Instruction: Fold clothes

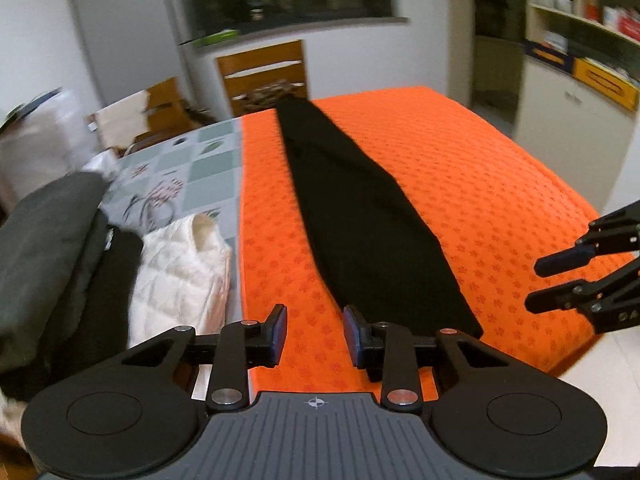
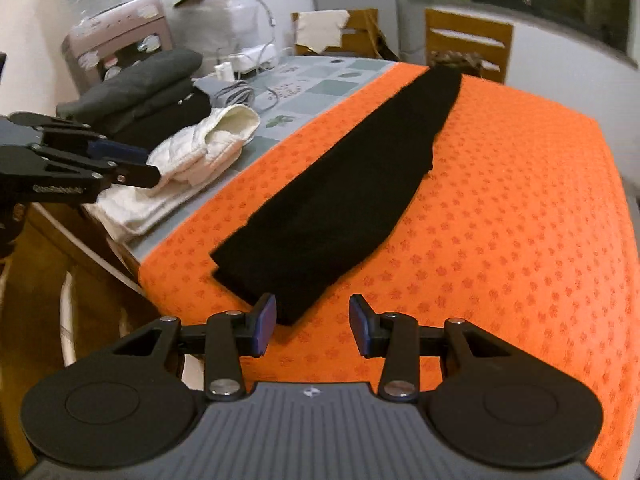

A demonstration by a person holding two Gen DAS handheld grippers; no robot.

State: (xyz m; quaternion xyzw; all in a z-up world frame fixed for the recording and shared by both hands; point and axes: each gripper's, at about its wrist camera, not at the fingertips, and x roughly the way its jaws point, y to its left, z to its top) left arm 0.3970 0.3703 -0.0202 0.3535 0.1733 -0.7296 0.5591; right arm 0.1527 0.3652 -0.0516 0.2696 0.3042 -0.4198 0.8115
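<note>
Black garment (image 1: 360, 216) lies long on orange cloth (image 1: 480, 184) — left tongs (image 1: 315, 334) and right tongs (image 2: 312, 324) both spread, empty

A long black fabric garment (image 1: 360, 208) (image 2: 352, 184), folded lengthwise into a narrow strip, lies flat on the orange patterned cloth (image 1: 460, 184) (image 2: 500, 220). It runs from the near edge to the far edge, widest at its middle. Its near end is squared off, its layers stacked.
</note>
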